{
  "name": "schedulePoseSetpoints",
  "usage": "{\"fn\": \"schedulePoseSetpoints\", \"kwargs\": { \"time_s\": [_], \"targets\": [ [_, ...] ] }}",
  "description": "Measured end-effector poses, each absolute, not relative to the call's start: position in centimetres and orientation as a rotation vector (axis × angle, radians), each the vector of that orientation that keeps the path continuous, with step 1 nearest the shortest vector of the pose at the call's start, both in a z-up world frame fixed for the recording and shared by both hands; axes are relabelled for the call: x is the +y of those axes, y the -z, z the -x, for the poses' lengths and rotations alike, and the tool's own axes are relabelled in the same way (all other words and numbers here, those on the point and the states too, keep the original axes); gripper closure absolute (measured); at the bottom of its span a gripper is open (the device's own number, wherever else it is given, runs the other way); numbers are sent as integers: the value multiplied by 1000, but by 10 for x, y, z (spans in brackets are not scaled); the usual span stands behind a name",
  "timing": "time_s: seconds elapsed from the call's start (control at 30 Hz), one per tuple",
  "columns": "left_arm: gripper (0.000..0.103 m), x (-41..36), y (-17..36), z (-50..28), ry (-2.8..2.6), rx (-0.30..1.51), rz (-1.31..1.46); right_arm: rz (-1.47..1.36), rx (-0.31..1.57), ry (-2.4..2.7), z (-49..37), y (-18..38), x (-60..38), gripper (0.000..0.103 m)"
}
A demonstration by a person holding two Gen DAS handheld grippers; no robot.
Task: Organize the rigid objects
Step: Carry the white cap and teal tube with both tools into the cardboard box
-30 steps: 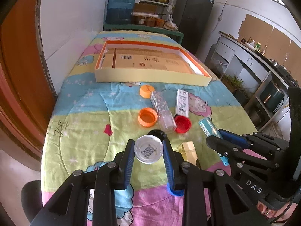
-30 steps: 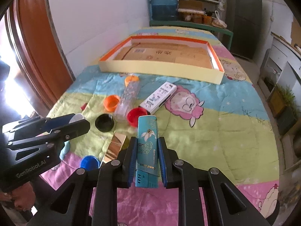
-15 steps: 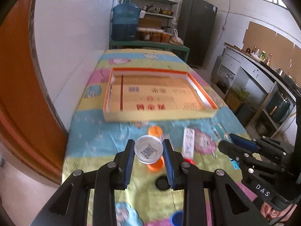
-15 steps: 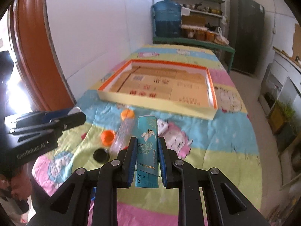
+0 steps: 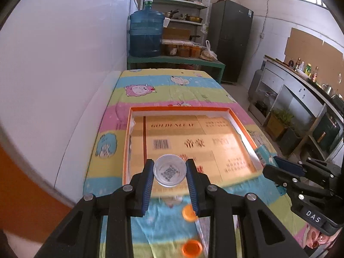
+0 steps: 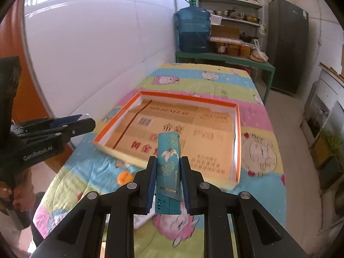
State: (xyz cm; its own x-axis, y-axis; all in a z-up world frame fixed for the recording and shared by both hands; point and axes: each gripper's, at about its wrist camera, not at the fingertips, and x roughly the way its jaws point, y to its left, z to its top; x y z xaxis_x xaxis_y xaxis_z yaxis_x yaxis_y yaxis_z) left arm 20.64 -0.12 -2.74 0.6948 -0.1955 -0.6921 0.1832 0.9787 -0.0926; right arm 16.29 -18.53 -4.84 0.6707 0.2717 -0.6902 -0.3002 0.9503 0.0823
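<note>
My left gripper [image 5: 169,173] is shut on a round white lid [image 5: 169,173] with a QR code, held in the air over the near edge of the orange-rimmed shallow box [image 5: 129,133]. My right gripper [image 6: 168,167] is shut on a slim teal box [image 6: 168,167] with a flower print, held above the near side of the same shallow box [image 6: 237,137]. The right gripper [image 5: 279,167] also shows at the right of the left wrist view with the teal box [image 5: 263,153] in it. At the left of the right wrist view the left gripper [image 6: 82,121] appears.
Two orange caps [image 5: 189,212] [image 5: 192,248] lie on the patterned tablecloth [image 5: 172,86] near me; one orange cap [image 6: 124,177] shows in the right wrist view. A white wall [image 5: 64,64] runs along the left. A blue water jug [image 5: 146,34], shelves and a dark fridge [image 5: 231,40] stand behind the table.
Both grippers have risen and moved forward from the scattered caps and bottles toward the shallow box, each keeping its object; the box now fills the middle of both views.
</note>
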Motion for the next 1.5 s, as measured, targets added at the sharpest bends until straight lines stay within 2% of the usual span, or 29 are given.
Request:
{"fn": "schedulePoseSetpoints", "kwargs": {
  "time_s": [0.33, 0.7, 1.5],
  "targets": [
    [73, -11, 47, -285, 219, 840, 9, 37, 808, -354, -239, 58, -191, 81],
    [73, -24, 79, -338, 217, 913, -2, 64, 889, -335, -304, 91, -185, 81],
    [72, -31, 122, -370, 200, 1013, -12, 35, 996, -323, -343, 135, -187, 81]
  ]
}}
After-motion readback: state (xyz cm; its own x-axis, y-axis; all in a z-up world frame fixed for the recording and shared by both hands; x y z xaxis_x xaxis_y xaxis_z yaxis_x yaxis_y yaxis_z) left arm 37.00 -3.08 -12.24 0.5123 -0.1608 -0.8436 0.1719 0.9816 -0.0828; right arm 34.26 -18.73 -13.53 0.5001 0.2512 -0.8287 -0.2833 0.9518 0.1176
